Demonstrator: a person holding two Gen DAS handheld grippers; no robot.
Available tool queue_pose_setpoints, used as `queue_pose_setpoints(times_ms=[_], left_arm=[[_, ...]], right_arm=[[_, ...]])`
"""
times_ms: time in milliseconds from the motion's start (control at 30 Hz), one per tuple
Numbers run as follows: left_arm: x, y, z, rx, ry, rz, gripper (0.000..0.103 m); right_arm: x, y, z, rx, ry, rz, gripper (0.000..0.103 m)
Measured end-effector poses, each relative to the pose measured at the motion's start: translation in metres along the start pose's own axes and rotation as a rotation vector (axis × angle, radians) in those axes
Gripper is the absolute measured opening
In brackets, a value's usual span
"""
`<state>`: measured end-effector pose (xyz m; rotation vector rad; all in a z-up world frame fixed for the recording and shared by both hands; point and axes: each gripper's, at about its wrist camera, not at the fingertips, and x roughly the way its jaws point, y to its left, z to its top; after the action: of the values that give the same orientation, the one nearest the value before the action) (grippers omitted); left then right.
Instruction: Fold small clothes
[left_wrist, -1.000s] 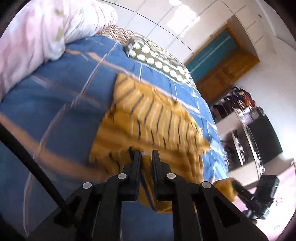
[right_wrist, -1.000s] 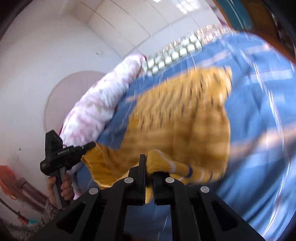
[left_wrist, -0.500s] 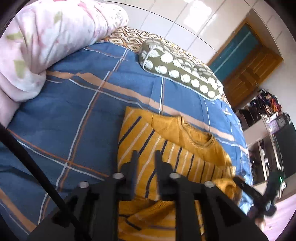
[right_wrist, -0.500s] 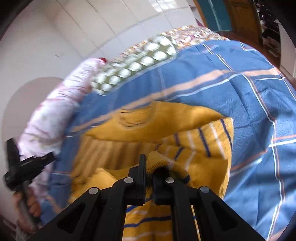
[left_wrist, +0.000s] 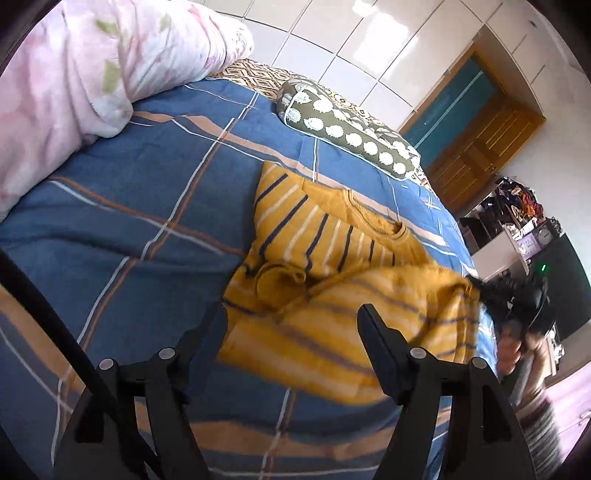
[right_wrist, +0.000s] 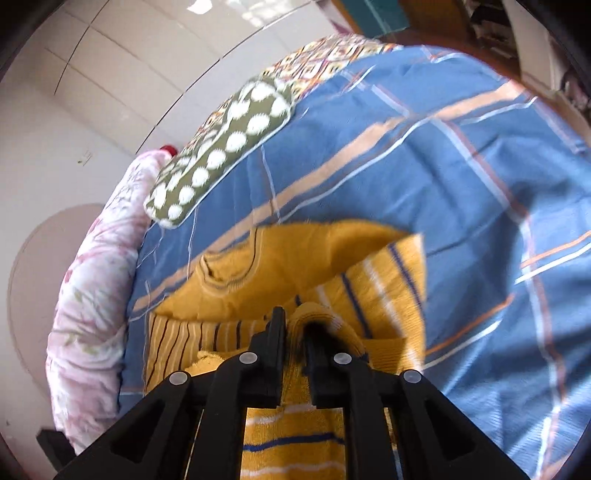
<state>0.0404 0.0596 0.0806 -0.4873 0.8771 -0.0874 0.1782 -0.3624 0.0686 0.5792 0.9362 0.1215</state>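
The sweater (left_wrist: 332, 236) is seen as chunky ribbed knit, the bedsheet (left_wrist: 147, 192) as smooth woven cotton, gripper fingers (left_wrist: 380, 350) as matte black plastic, wall tiles (left_wrist: 332, 48) glossy.

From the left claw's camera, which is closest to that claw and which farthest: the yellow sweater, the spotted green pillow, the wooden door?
1. Yellow sweater, just ahead of the open left claw.
2. Spotted green pillow, up the bed.
3. Wooden door, beyond the bed, upper right.

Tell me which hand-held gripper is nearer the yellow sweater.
Right. The right hand-held gripper is shut on the yellow sweater, pinching a fold. The left hand-held gripper hangs open just in front of it, holding nothing.
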Motion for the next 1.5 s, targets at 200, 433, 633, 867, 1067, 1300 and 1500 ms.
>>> queue_pose_setpoints(times_ms=[200, 433, 633, 867, 1067, 1300, 1500], left_arm=[[-0.011, 0.021, -0.005, 0.002, -0.096, 0.025, 0.073], [-0.022, 0.049, -0.001, 0.062, -0.170, 0.057, 0.074], [-0.021, 0.072, 0.002, -0.004, -0.155, 0.028, 0.074], [-0.029, 0.083, 0.005, -0.026, -0.185, 0.033, 0.074], [-0.026, 0.092, 0.006, -0.068, -0.170, 0.019, 0.074], [-0.024, 0.097, 0.006, -0.091, -0.165, 0.021, 0.074], [-0.018, 0.097, 0.004, -0.084, -0.152, 0.033, 0.074]], right_arm=[[-0.015, 0.029, -0.010, -0.053, -0.005, -0.179, 0.049], [-0.035, 0.072, -0.086, -0.120, 0.024, -0.029, 0.053], [0.023, 0.176, -0.111, -0.472, 0.062, -0.036, 0.053], [0.122, 0.223, -0.125, -0.634, 0.293, -0.128, 0.052], [0.086, 0.238, -0.148, -0.736, 0.264, -0.149, 0.007], [0.051, 0.289, -0.112, -0.725, 0.035, -0.095, 0.007], [0.125, 0.330, -0.090, -0.716, 0.023, -0.173, 0.007]])
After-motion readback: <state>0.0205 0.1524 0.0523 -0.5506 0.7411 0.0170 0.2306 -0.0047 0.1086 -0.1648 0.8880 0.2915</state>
